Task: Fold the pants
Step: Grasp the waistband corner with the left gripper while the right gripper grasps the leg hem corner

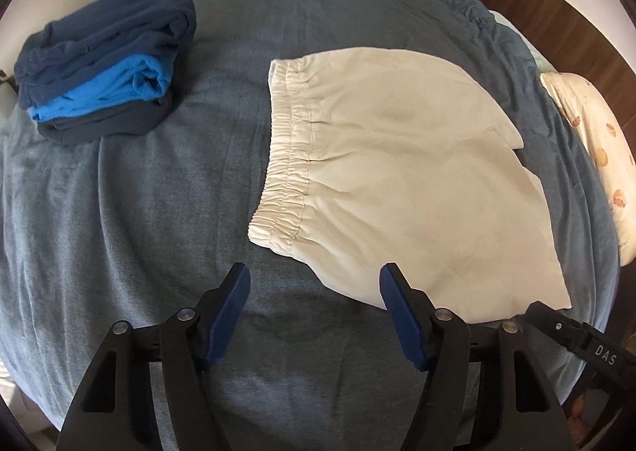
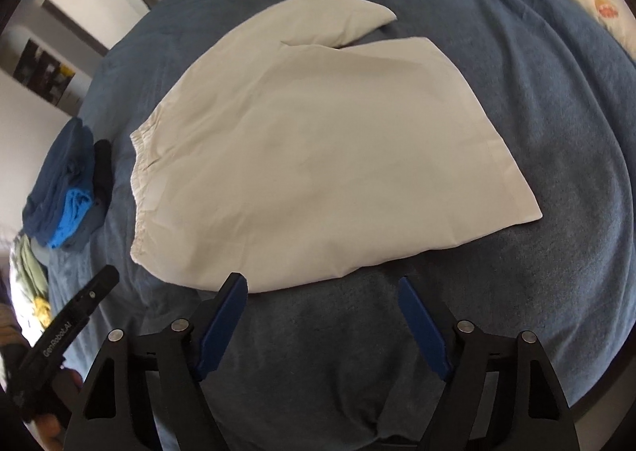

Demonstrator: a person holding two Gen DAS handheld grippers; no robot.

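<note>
i'm looking down over a bed covered in a blue-grey sheet (image 1: 139,192), and the cream shorts (image 1: 397,173) lie flat on it, spread out with the elastic waistband (image 1: 286,157) toward nine o'clock in the left wrist view and the two leg ends toward three o'clock. in that view my left gripper (image 1: 314,280) hangs above the sheet with its jaws apart, nothing between the blue pads; the near hem of the shorts sits just at the tip of the pad on the three o'clock side, though i cannot tell whether it touches. at ten o'clock, well apart from the shorts, stands a stack of folded clothes (image 1: 107,65) (dark blue on top, a bright blue piece in the middle, dark grey beneath). a pillow with an orange print (image 1: 596,157) lies at the three o'clock edge. in the right wrist view my right gripper (image 2: 322,284) is also spread open and empty, hovering over bare sheet, with the near edge of the shorts (image 2: 318,157) just beside the pad on the nine o'clock side. the left gripper's black body (image 2: 71,324) shows at eight o'clock there, and the same stack (image 2: 63,192) sits at nine o'clock.
</note>
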